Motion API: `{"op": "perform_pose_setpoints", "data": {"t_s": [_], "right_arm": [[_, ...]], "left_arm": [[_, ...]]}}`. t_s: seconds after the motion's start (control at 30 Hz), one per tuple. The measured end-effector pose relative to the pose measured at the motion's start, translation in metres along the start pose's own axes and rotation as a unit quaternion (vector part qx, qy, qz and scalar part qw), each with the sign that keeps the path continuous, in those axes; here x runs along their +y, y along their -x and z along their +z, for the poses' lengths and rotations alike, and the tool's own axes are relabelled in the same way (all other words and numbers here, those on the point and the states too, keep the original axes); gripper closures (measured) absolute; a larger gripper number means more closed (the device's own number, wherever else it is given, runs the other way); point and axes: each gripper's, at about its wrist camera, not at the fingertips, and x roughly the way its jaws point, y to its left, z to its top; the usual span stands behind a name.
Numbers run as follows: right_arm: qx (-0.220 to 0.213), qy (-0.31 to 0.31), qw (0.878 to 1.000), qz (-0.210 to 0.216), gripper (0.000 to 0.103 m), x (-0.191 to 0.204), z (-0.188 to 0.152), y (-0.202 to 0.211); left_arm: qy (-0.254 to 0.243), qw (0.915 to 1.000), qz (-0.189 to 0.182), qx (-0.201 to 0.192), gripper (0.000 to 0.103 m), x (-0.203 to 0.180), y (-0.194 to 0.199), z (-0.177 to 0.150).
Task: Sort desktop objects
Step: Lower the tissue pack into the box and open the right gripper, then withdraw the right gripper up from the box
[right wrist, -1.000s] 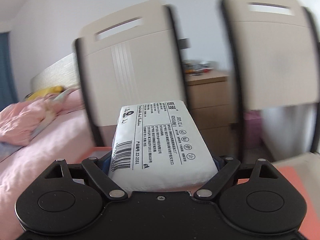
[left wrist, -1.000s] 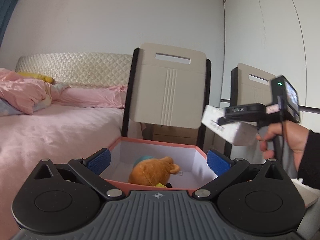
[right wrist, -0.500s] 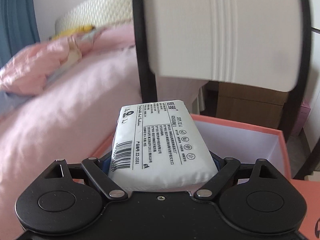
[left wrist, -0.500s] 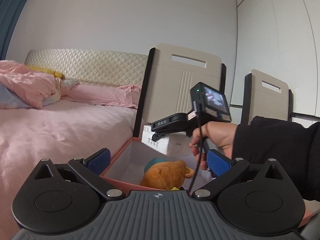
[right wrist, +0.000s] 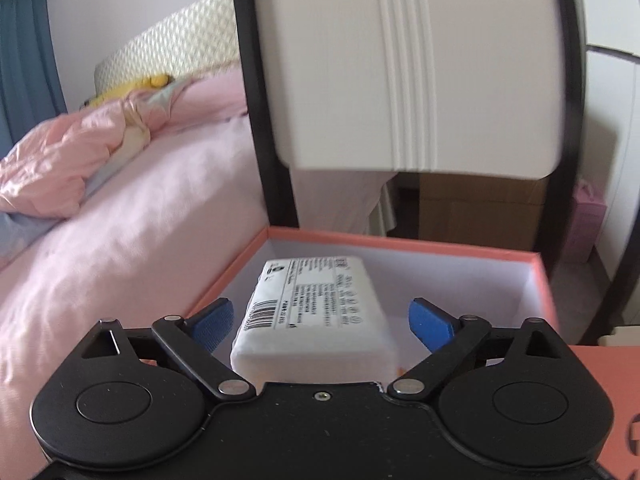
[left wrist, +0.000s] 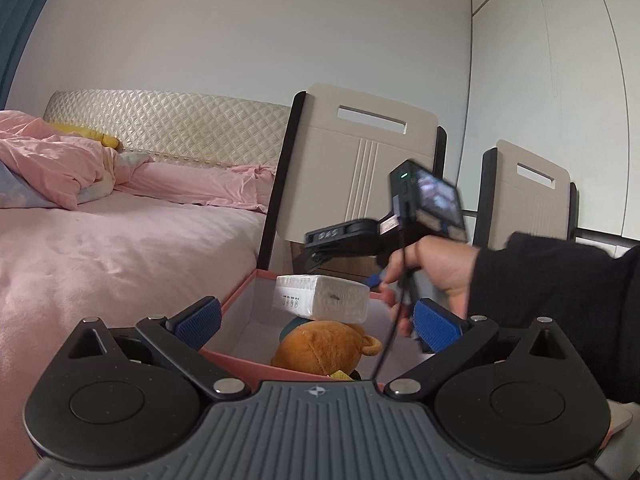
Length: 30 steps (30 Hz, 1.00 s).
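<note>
A white tissue pack with printed text and a barcode lies free inside the pink box, between the spread blue pads of my right gripper, which is open. From the left wrist camera the tissue pack is just above an orange plush toy inside the pink box. There the right gripper hangs over the box, held by a hand in a black sleeve. My left gripper is open and empty at the box's near edge.
A bed with pink covers runs along the left. A beige chair back stands right behind the box, a second chair to its right. Behind the chair are cardboard boxes.
My right gripper carried the tissue pack down over the box and opened, and the pack dropped out of its pads. The left gripper stayed open near the box.
</note>
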Motion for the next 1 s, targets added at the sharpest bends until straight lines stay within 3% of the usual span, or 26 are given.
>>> {"op": "perform_pose_setpoints", "data": {"t_s": [0.27,0.57,0.7,1.0], "right_arm": [[-0.074,-0.010,0.997,-0.036,0.001,-0.038,-0.012,0.102],[-0.122,-0.017,0.990,-0.064,0.001,-0.076,-0.075,0.189],[-0.136,-0.017,0.988,-0.066,0.001,-0.089,-0.109,0.217],[-0.173,-0.014,0.981,-0.081,0.001,-0.114,-0.161,0.237]], "left_arm": [[-0.005,0.9999,-0.014,0.007,0.000,-0.005,0.001,-0.001],[-0.011,0.9995,-0.024,0.015,0.000,-0.015,0.004,-0.004],[-0.016,0.9995,-0.023,0.017,0.000,-0.017,0.001,-0.005],[-0.045,0.9988,-0.008,0.015,0.000,-0.026,-0.003,-0.011]]}}
